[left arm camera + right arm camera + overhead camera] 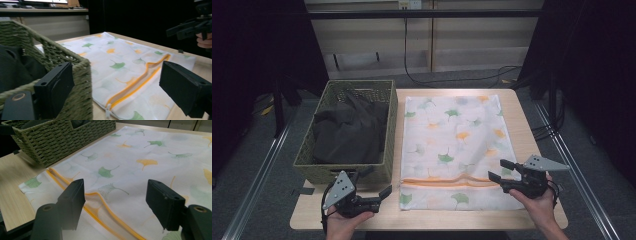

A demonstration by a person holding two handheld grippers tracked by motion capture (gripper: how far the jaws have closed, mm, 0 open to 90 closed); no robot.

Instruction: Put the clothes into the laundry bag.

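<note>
The woven basket (388,131) at the bench's (307,215) left holds dark clothing (347,132). Just below it the left claw (377,192) hovers open and empty. The leaf-print laundry bag (452,145) lies flat beside the basket, its orange zipper (447,181) apparently closed. The right claw (498,171) gapes wide above the bag's right edge, gripping nothing. The step looks like the approach; next, likely, pinching the zipper pull (108,110) at the bag's left end.
</note>
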